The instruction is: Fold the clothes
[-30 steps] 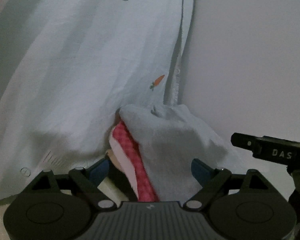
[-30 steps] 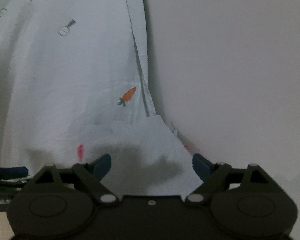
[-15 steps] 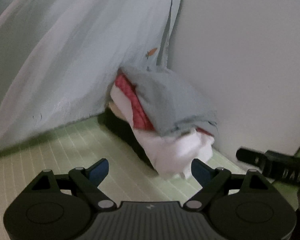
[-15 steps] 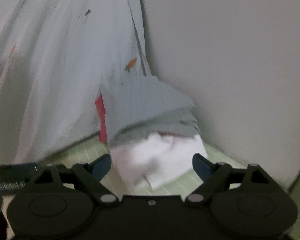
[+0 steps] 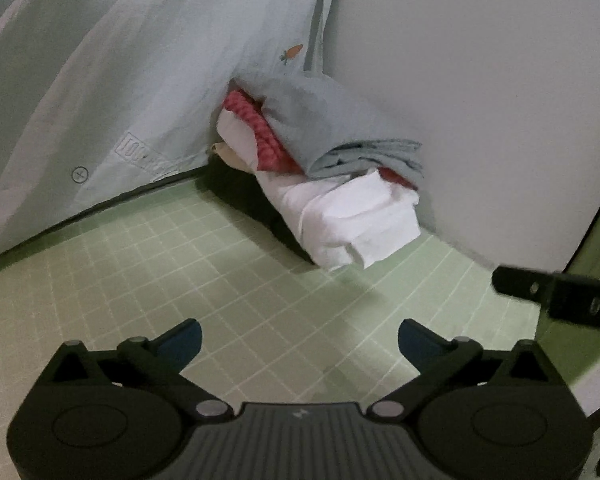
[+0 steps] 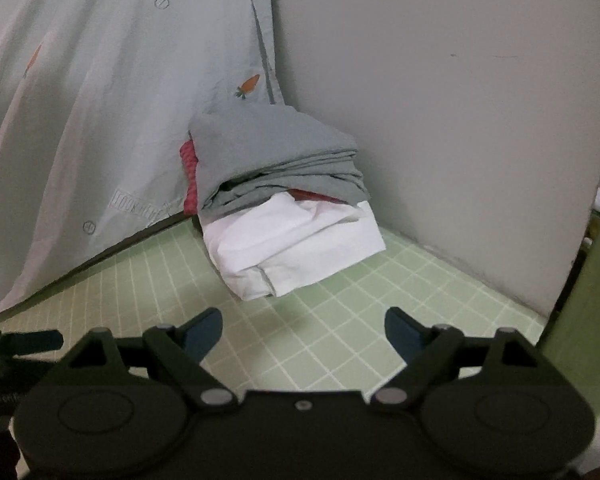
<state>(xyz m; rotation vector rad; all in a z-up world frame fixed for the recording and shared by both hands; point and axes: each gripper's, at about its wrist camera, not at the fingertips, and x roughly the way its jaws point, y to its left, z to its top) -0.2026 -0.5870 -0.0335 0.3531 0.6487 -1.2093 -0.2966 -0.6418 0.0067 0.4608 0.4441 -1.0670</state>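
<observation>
A stack of folded clothes sits in the corner on the green grid mat [image 5: 220,280]. A grey folded garment [image 5: 320,124] [image 6: 272,152] lies on top, over a red piece [image 5: 260,132] and a white folded piece [image 5: 352,220] [image 6: 296,240]. My left gripper [image 5: 300,340] hovers over the mat short of the stack; its jaws are opening and nothing is between them. My right gripper [image 6: 304,328] is open and empty, also short of the stack. Each gripper shows at the edge of the other's view.
A pale blue cloth with carrot prints [image 5: 140,60] [image 6: 120,80] hangs down to the mat on the left, behind the stack. A grey wall [image 5: 480,100] [image 6: 440,120] closes the right side. The mat's edge [image 6: 572,320] runs at the far right.
Both grippers have drawn back and down from the stack. The grey garment that filled the space between the jaws now lies on the pile, and the green mat has come into view.
</observation>
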